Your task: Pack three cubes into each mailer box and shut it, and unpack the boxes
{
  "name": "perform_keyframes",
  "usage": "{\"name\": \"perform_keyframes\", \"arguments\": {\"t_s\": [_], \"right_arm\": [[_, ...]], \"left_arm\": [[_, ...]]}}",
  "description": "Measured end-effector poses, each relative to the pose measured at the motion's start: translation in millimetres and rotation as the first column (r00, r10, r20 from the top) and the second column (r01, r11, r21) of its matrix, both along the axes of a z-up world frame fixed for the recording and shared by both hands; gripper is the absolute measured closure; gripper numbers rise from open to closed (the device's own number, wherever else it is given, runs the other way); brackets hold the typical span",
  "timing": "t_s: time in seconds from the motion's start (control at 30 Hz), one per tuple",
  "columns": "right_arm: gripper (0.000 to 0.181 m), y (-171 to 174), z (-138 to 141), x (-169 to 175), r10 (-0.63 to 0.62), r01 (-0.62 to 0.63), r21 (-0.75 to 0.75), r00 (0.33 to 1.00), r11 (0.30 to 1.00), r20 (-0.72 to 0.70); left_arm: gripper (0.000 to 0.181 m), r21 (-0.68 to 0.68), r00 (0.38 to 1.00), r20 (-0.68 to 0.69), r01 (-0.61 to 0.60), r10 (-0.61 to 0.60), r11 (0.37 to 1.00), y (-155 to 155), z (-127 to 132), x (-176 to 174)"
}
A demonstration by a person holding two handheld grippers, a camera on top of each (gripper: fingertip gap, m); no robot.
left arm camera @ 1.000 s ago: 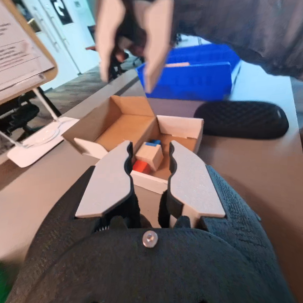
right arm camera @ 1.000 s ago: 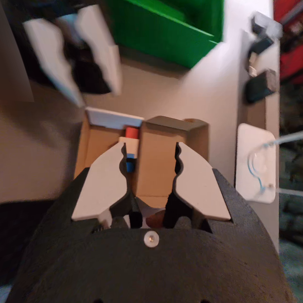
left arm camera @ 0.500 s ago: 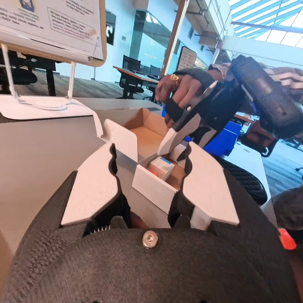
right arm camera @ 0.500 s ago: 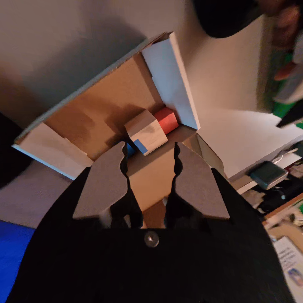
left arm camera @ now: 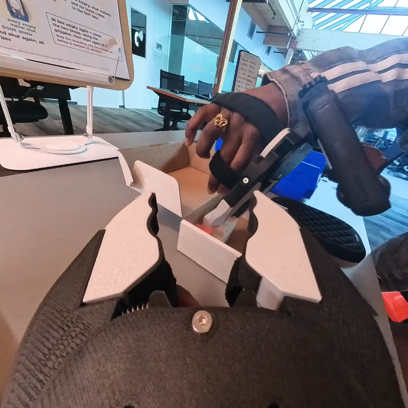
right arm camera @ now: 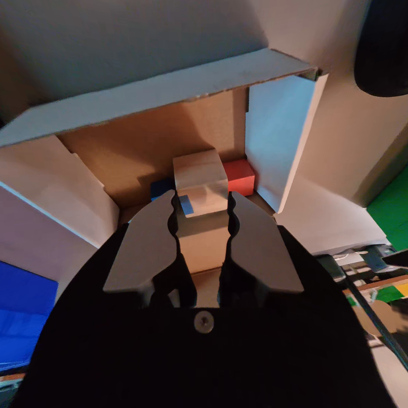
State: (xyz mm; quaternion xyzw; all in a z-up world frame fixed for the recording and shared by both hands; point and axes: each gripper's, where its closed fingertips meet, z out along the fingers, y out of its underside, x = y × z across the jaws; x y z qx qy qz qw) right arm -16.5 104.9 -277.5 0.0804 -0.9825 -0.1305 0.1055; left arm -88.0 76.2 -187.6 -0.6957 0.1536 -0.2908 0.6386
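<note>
I am reaching my right claw (right arm camera: 202,198) into the open box (right arm camera: 154,97), its fingers apart around the pale cube (right arm camera: 199,185). The red cube (right arm camera: 239,180) sits touching it and could get bumped. My left claw (left arm camera: 204,207) is waiting open.

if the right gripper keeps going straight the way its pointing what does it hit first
Most likely the pale wooden cube in the open mailer box: the right gripper points straight at it, jaws open at either side. A blue cube and a red cube flank it.
</note>
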Motion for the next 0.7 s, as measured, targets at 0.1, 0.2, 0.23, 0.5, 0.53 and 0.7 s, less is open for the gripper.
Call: {"name": "perform_keyframes", "arguments": {"t_s": [0.1,0.2,0.23,0.5,0.53,0.7], "right_arm": [[0.139,-6.3,6.0,3.9,-0.066,0.066,-0.045,0.998,0.997,-0.006],[0.139,-16.4,23.2,6.4,-0.207,0.2,-0.164,0.978,0.966,-0.028],[0.139,-16.4,32.4,6.8,-0.254,0.241,-0.189,0.966,0.952,-0.05],[0.139,9.9,129.7,78.4,-0.665,0.604,-0.306,0.73,0.736,-0.159],[0.139,17.6,139.4,96.9,-0.719,0.659,-0.301,0.674,0.689,-0.172],[0.139,65.6,150.9,221.1,-0.929,0.916,-0.186,0.321,0.354,-0.185]], "left_arm": [[0.102,0.004,1.0,-0.032,-0.002,0.002,1.0,-0.2,-2.0,1.3],[0.102,0.01,0.998,-0.056,-0.005,0.005,1.0,-0.3,-3.7,2.4],[0.102,0.013,0.998,-0.058,-0.006,0.006,1.0,-0.3,-3.7,2.4],[0.103,0.017,0.997,-0.078,-0.015,0.017,1.0,-0.1,-5.4,2.6],[0.103,0.018,0.997,-0.079,-0.016,0.018,1.0,-0.1,-5.6,2.6],[0.104,0.013,0.997,-0.071,-0.023,0.024,1.0,1.1,-5.7,1.3]]}}
